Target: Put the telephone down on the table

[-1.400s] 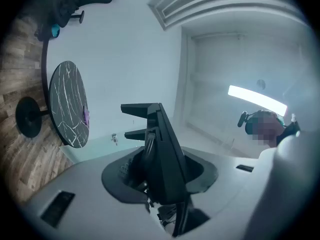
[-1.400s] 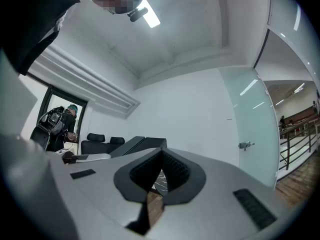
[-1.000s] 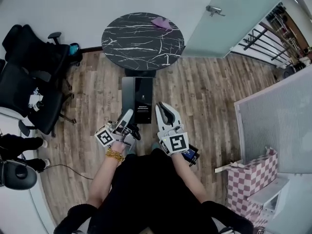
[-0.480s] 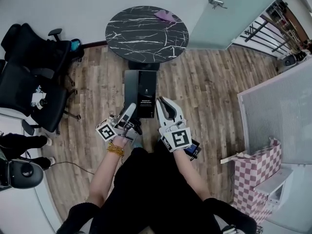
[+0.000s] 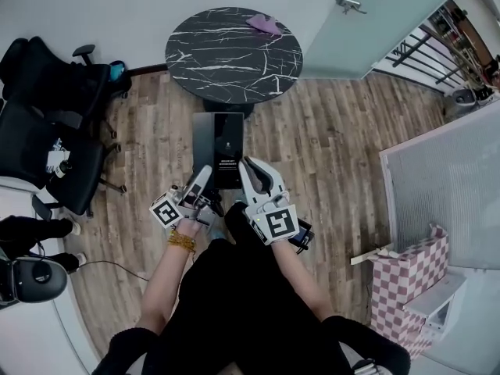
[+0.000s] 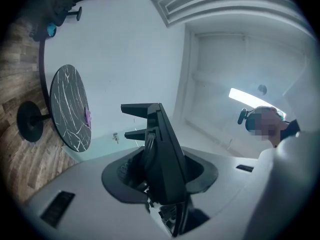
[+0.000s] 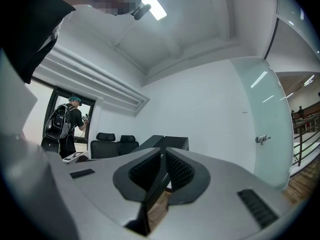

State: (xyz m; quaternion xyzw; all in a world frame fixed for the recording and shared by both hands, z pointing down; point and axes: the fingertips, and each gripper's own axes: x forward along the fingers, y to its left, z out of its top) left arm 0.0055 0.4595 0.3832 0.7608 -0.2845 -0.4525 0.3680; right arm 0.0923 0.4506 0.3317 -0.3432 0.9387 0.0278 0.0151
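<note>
Mid-carry, the left gripper (image 5: 205, 175) and right gripper (image 5: 248, 167) are both pinching a flat black rectangular telephone (image 5: 219, 143) above the wooden floor (image 5: 328, 155), likely needing next to reach the round black-marble counter (image 5: 226, 61) at twelve o'clock.

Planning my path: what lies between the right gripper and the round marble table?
A black box on the wood floor, between right gripper and table; head view shows it.

Black telephone (image 6: 165, 159) was clamped edge-on in left gripper (image 5: 203, 180), well apart from round black marble table (image 5: 226, 61).
</note>
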